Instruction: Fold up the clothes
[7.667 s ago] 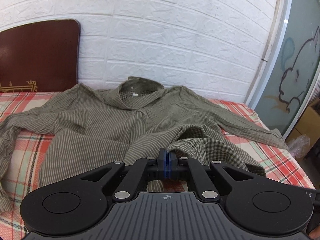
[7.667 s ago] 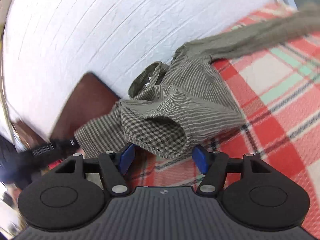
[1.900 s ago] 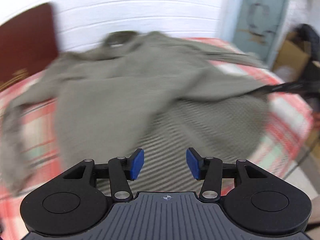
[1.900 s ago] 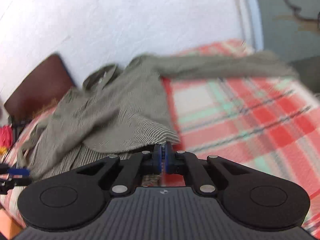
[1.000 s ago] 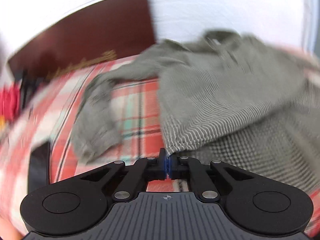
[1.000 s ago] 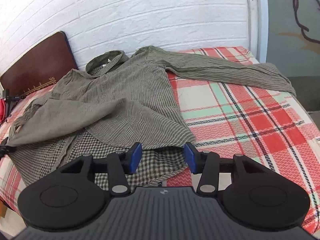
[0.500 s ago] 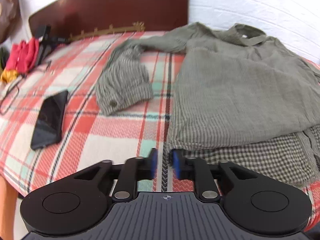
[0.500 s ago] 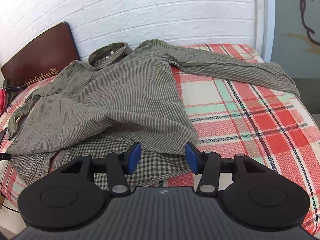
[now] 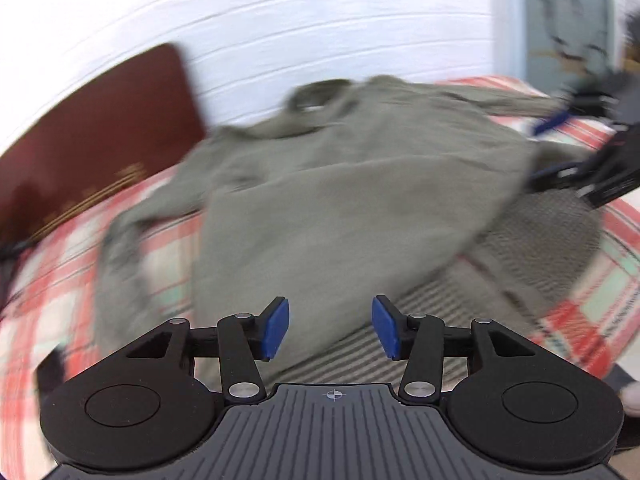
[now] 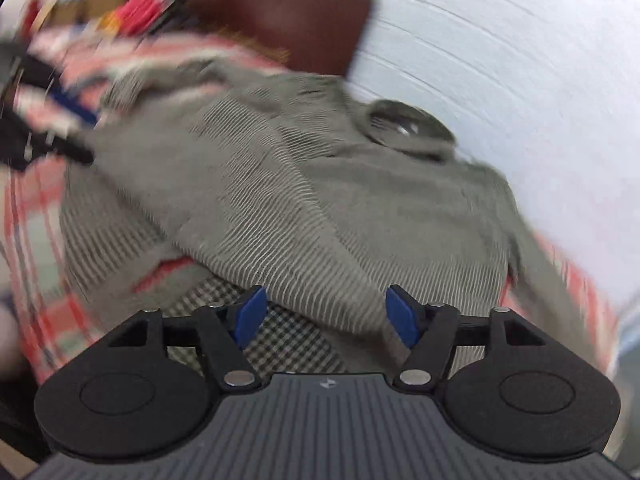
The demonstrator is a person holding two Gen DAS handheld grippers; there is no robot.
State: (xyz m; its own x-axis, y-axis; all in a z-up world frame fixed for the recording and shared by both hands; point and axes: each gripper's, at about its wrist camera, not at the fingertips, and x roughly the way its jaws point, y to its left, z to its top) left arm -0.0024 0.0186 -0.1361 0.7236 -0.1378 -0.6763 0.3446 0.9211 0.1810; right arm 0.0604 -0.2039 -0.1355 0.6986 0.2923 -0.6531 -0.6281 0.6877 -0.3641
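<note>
An olive-grey striped shirt (image 9: 340,200) with a checked lining lies spread on the bed, its collar (image 9: 316,100) toward the wall. My left gripper (image 9: 331,330) hovers over the near hem; its jaws are opening and the pads press on nothing. My right gripper (image 10: 326,318) hovers over the shirt (image 10: 320,200) near the checked lining, its jaws also opening and holding nothing. In the left wrist view the right gripper (image 9: 556,146) is a blur at the shirt's right edge. In the right wrist view the left gripper (image 10: 84,136) shows blurred at the left.
The bed has a red plaid cover (image 9: 592,292) and a dark brown headboard (image 9: 100,128) against a white brick wall (image 9: 320,20). A dark flat object (image 9: 48,364) lies near the bed's left front. Red items (image 10: 140,8) are blurred beyond the headboard end. Both views are motion-blurred.
My left gripper let go of the shirt's hem corner, opened wide and swung right over the shirt. My right gripper opened wider, rolled and swung, so its view now tilts.
</note>
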